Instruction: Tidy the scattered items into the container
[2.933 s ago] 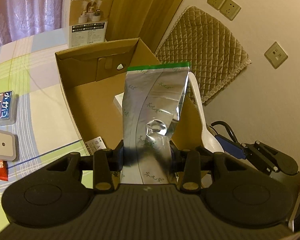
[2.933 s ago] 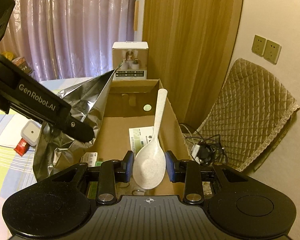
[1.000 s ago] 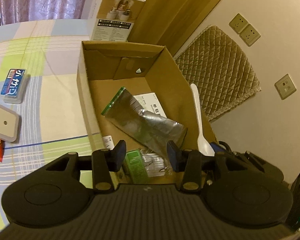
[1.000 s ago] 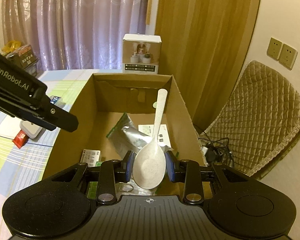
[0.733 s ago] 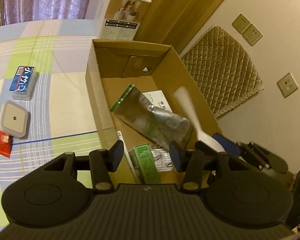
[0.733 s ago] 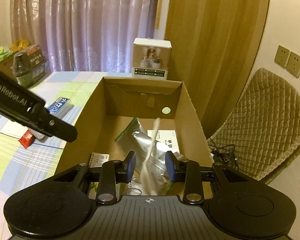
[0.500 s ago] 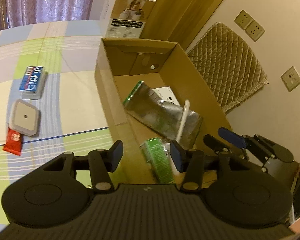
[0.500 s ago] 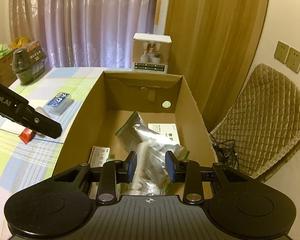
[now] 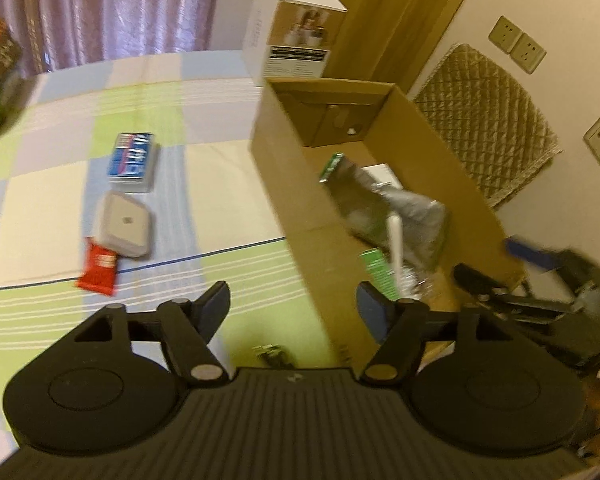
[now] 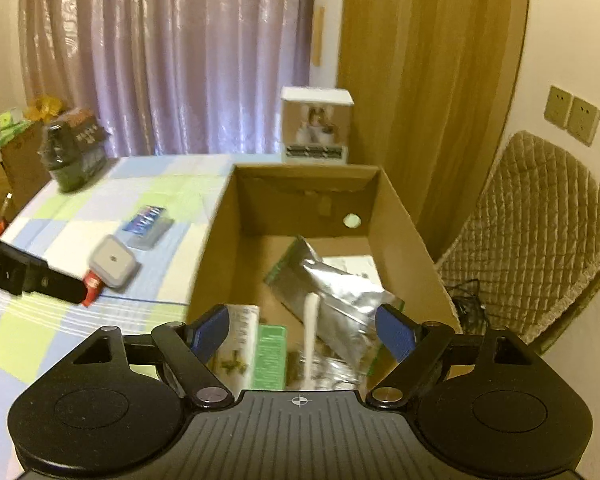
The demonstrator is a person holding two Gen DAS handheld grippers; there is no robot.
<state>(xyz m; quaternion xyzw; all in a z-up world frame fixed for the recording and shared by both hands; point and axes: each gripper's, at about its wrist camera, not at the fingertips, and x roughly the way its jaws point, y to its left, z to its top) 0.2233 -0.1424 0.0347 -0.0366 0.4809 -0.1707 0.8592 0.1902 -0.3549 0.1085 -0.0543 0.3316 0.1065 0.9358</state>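
Both drops are done: the foil pouch [image 10: 332, 280] and white spoon [image 10: 310, 332] now lie inside the cardboard box [image 10: 216, 248]; the right tool [image 10: 302, 334] and left tool [image 9: 294, 306] are spreading wider, both empty; the blue packet [image 9: 132, 156], square white case [image 9: 124, 224] and red sachet [image 9: 98, 266] remain out on the checked counter [image 9: 60, 184], the left tool swinging toward them.

The open brown box [image 10: 216, 248] is matt corrugated cardboard. Inside, a crinkled silver foil pouch [image 10: 340, 288] shines glossily beside a smooth white plastic spoon [image 10: 310, 332]. The checked cloth surface [image 9: 60, 152] looks soft and matt.
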